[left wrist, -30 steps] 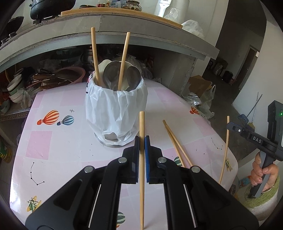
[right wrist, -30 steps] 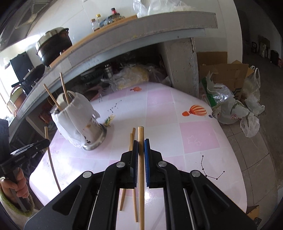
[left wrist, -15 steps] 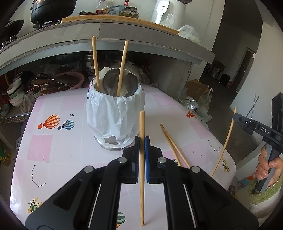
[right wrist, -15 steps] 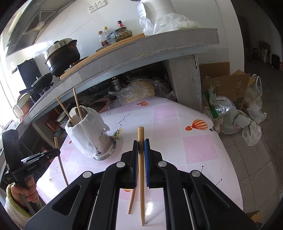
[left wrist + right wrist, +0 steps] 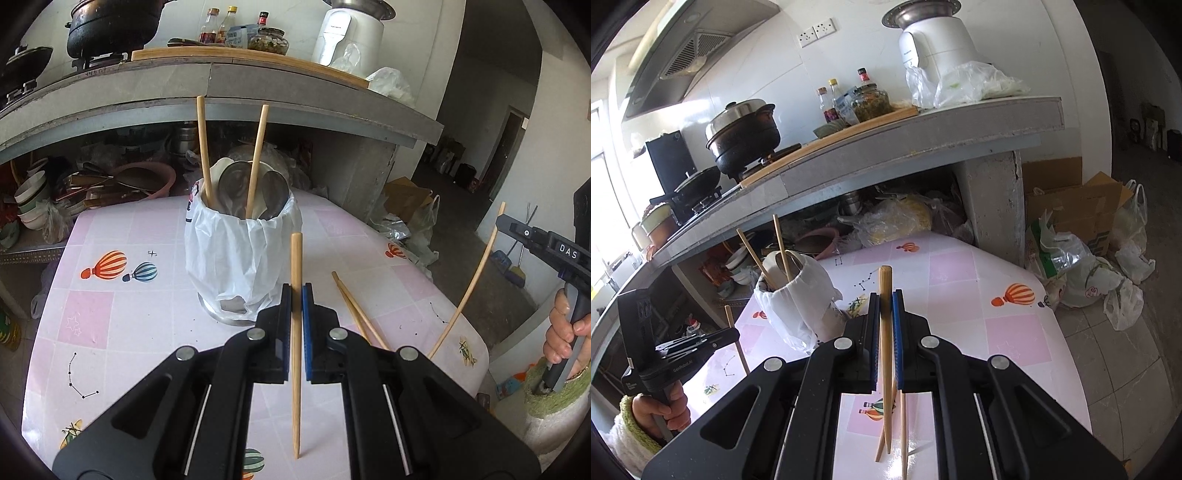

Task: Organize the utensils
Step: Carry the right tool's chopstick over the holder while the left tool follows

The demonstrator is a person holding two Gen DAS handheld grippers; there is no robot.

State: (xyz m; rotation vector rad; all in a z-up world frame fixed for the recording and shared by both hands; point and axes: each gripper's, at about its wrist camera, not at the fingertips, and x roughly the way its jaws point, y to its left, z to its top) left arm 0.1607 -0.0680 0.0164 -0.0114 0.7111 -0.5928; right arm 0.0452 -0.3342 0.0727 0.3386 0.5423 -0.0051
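Note:
My left gripper (image 5: pixel 295 290) is shut on a wooden chopstick (image 5: pixel 296 332), held upright above the table in front of the utensil holder (image 5: pixel 240 254). The holder is a metal cup wrapped in a white plastic bag, with two chopsticks (image 5: pixel 202 147) and spoons (image 5: pixel 236 184) standing in it. My right gripper (image 5: pixel 885 297) is shut on another chopstick (image 5: pixel 885 354), raised above the table to the right of the holder (image 5: pixel 801 295). It also shows in the left wrist view (image 5: pixel 467 288). Two more chopsticks (image 5: pixel 354 306) lie on the table, also seen in the right wrist view (image 5: pixel 903 428).
The pink patterned table (image 5: pixel 110 295) stands under a grey concrete counter (image 5: pixel 258 96) holding pots and bottles. Bowls and pans (image 5: pixel 92 184) crowd the space under the counter behind the table. Plastic bags and a cardboard box (image 5: pixel 1082 236) lie on the floor to the right.
Both grippers have risen with their chopsticks. The right gripper's chopstick has lifted clear of the table and tilted.

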